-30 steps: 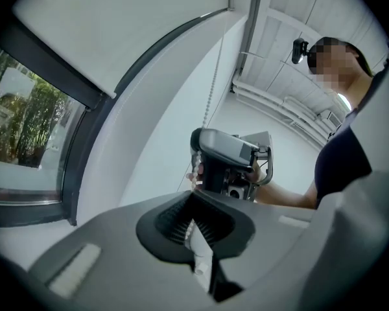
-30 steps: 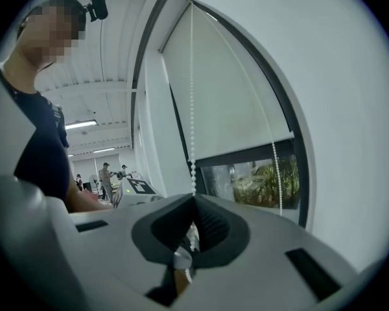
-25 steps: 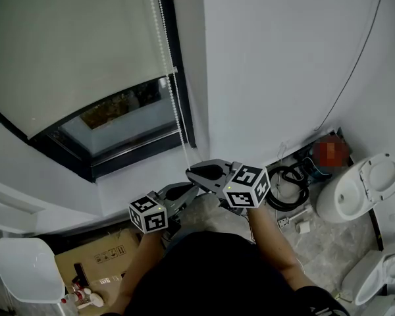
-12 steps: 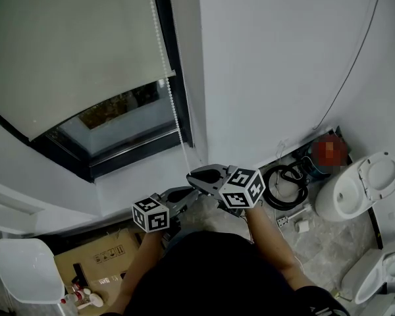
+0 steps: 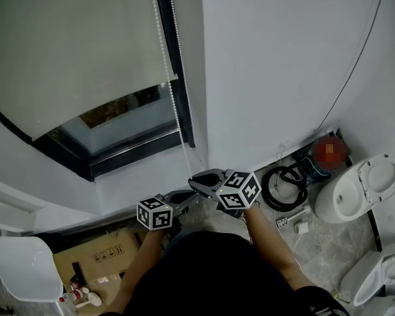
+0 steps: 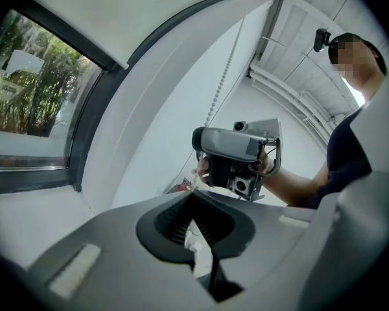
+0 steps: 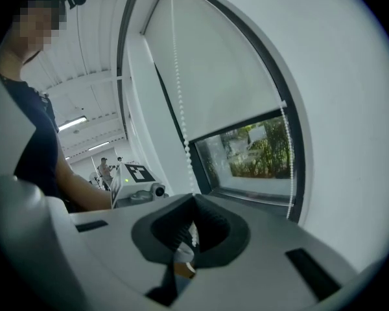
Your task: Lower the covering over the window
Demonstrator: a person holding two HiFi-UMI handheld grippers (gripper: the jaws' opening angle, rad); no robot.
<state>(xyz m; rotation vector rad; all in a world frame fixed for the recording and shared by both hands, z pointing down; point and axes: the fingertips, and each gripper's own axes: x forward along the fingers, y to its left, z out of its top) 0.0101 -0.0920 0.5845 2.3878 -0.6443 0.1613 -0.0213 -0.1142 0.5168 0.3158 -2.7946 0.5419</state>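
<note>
The roller blind (image 5: 72,51) covers most of the window (image 5: 128,120), with a strip of glass at the bottom left to hide, and the right gripper (image 7: 194,199) and, it seems, the left gripper (image 6: 193,196) are squeezed shut on the bead chain (image 7: 185,137) beside it.

Bare wall (image 5: 276,58) beside window (image 5: 125,120) — toilets (image 5: 355,189) and hose (image 5: 284,180) crowd the floor (image 5: 322,242).

The blind (image 5: 72,51) hangs over the window's (image 5: 122,120) upper part, the bead chain (image 5: 174,91) runs down its right side into the right claw (image 5: 192,180), with the left claw (image 5: 189,196) just beside it, and on the floor (image 5: 316,242) a box (image 5: 95,259) lies left, a toilet (image 5: 355,193) right.
</note>
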